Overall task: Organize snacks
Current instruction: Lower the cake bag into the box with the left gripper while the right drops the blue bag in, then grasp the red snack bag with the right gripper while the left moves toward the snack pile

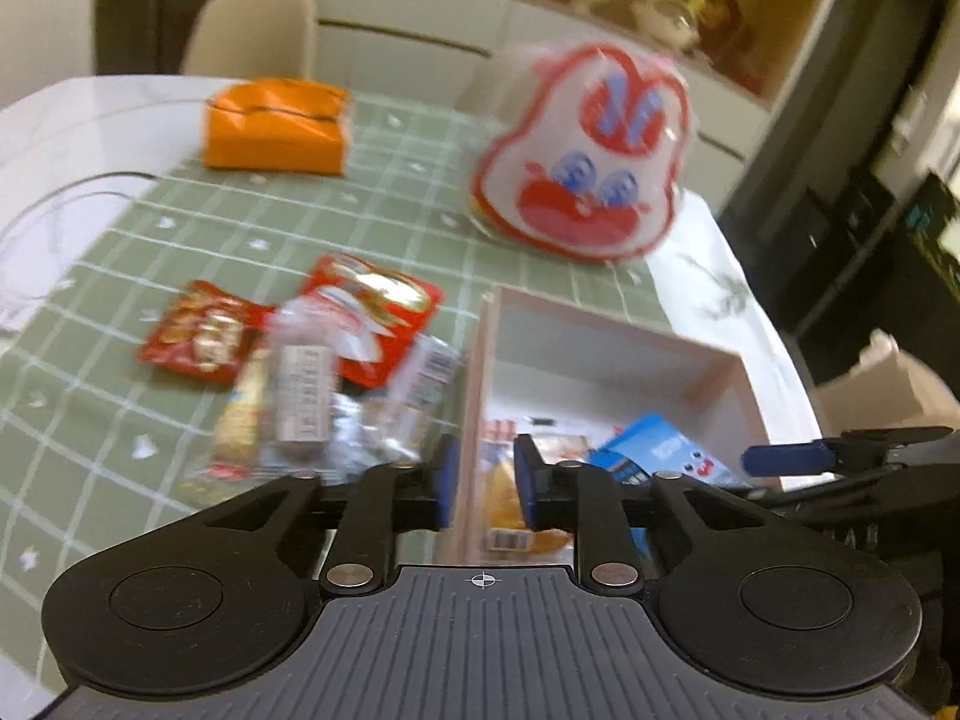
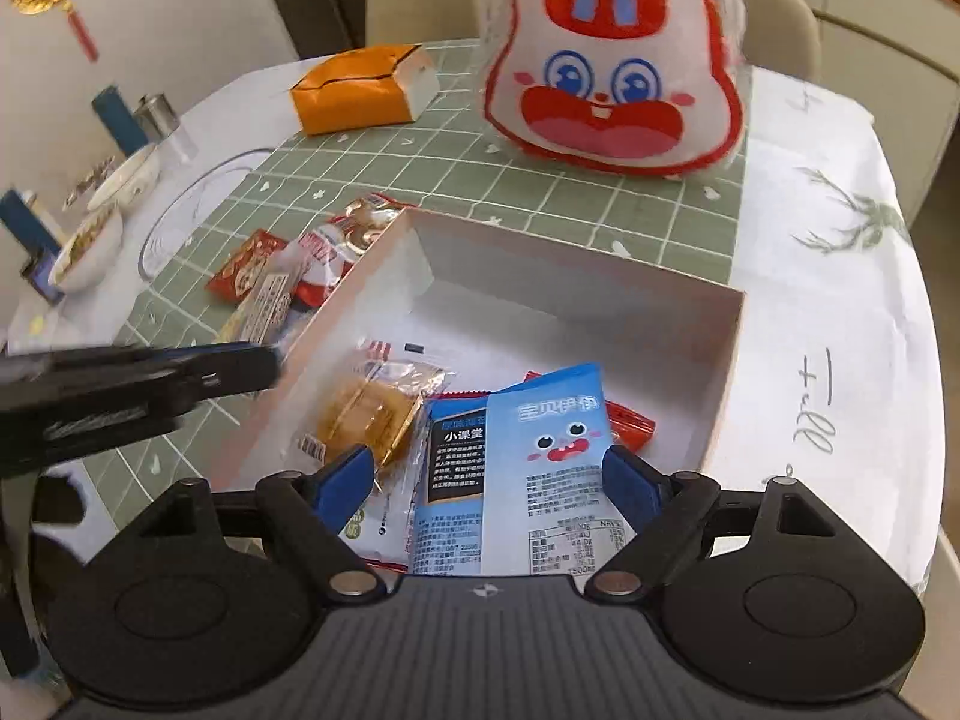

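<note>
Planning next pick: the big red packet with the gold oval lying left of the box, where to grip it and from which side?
Likely its far free edge, coming from above on the side away from the box. The red packet lies flat on the green cloth; its near end is overlapped by clear-wrapped snacks. A flat pouch offers only a thin edge, so pinch that with the hand-held gripper.

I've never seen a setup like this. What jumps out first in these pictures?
Most striking is the big red-and-white rabbit-face bag, standing at the far side of the green checked tablecloth. In front of it sits an open white box holding a blue packet and a wrapped cake. Left of the box lies a loose pile of red snack packets, and an orange box sits at the far left.
</note>
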A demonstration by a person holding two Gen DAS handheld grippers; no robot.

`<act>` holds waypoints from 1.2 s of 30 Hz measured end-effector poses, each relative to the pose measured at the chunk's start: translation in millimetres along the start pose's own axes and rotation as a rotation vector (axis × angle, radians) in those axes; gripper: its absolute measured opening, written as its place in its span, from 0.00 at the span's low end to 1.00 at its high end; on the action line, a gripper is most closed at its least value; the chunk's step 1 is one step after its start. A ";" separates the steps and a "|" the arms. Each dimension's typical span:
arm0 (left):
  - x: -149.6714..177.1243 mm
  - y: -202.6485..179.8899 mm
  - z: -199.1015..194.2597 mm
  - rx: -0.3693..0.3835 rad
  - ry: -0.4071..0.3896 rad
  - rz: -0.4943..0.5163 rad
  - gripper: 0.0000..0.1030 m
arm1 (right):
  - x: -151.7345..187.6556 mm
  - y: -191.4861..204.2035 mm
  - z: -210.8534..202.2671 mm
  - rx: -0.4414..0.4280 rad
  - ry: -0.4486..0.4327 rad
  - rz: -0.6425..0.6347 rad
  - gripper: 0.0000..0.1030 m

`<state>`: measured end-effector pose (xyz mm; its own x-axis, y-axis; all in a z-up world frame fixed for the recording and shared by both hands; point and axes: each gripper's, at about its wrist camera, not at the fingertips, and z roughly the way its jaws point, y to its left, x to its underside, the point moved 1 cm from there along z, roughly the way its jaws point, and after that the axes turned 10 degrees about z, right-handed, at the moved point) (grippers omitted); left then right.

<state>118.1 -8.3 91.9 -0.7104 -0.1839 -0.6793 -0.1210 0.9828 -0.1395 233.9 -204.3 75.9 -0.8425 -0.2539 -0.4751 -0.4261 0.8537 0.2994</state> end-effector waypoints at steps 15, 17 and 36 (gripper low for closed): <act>95.2 83.4 -73.0 -0.205 0.030 -0.276 0.25 | -22.1 40.1 47.6 0.043 0.077 -0.161 0.39; 98.8 104.0 -70.5 -0.222 0.044 -0.283 0.25 | -34.4 39.9 50.7 0.077 0.063 -0.169 0.39; 49.6 154.8 7.9 -0.041 0.114 -0.141 0.25 | -53.4 52.0 54.3 0.210 0.190 -0.091 0.48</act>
<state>69.6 134.6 30.9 -0.7579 -0.3192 -0.5689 -0.2513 0.9477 -0.1970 274.6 -121.7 71.9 -0.8590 -0.3977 -0.3224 -0.4422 0.8937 0.0755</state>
